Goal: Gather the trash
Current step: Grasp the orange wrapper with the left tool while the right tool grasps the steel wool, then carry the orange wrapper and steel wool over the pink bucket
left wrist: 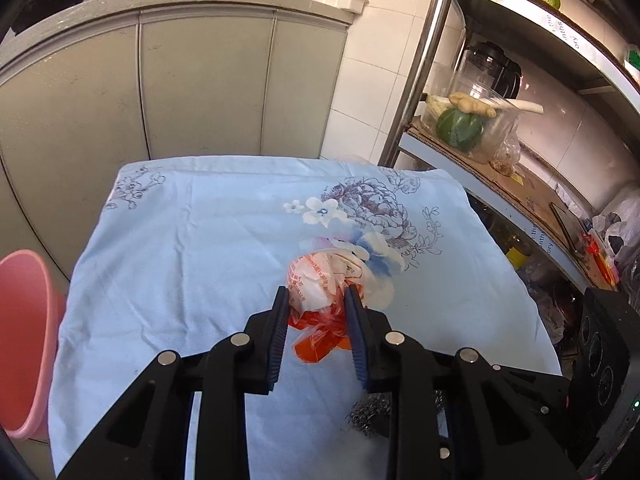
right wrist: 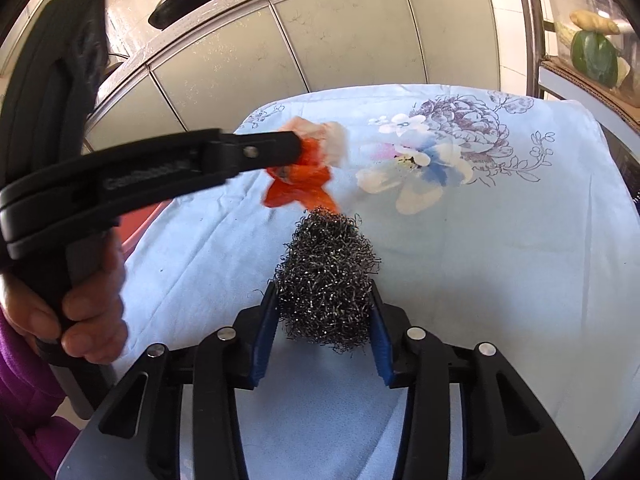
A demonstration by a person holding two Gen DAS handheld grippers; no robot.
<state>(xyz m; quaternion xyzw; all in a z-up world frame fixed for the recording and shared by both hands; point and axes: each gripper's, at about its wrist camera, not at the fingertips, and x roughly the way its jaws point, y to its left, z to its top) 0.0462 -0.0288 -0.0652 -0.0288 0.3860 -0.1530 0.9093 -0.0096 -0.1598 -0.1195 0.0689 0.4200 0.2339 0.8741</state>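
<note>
My left gripper (left wrist: 316,294) is shut on a crumpled orange and white plastic wrapper (left wrist: 320,284) above the light blue flowered tablecloth (left wrist: 180,248). In the right wrist view the left gripper (right wrist: 296,148) reaches in from the left with the wrapper (right wrist: 308,168) in its jaws. My right gripper (right wrist: 324,292) is shut on a ball of steel wool (right wrist: 326,276) just above the cloth (right wrist: 500,264). A bit of the steel wool (left wrist: 368,416) shows under the left gripper's body.
A pink bucket (left wrist: 24,340) stands left of the table, below its edge. Grey cabinets (left wrist: 200,80) with pans on top are behind. A metal shelf rack (left wrist: 520,168) with vegetables and bags stands at the right.
</note>
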